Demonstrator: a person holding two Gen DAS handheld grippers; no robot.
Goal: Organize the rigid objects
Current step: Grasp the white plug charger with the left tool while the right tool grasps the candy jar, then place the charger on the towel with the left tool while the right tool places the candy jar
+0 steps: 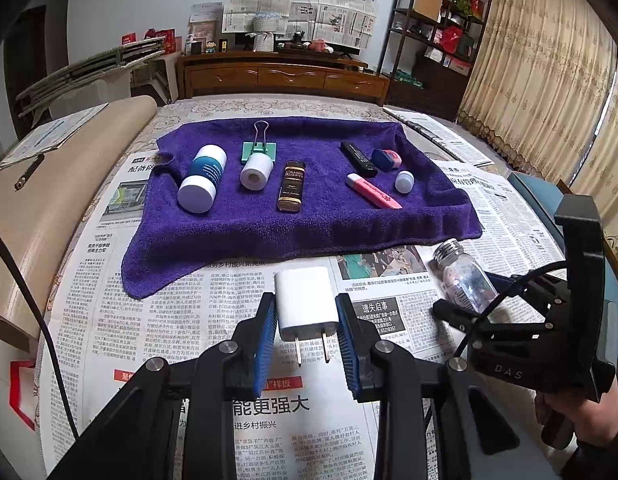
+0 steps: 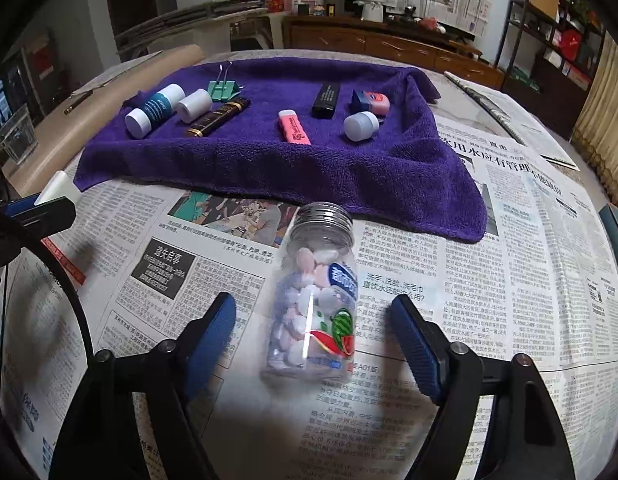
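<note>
Newspaper (image 1: pixel 157 320): charger (image 1: pixel 306 304) versus jar (image 2: pixel 315 296).

A home living room: wooden sideboard (image 1: pixel 283 76), curtains (image 1: pixel 549 80), cluttered shelving (image 1: pixel 437 20).

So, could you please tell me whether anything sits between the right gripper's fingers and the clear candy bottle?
Nothing visible does. The right gripper is open, its blue pads either side of the clear candy bottle lying on the newspaper, with only bare paper in both gaps.
</note>
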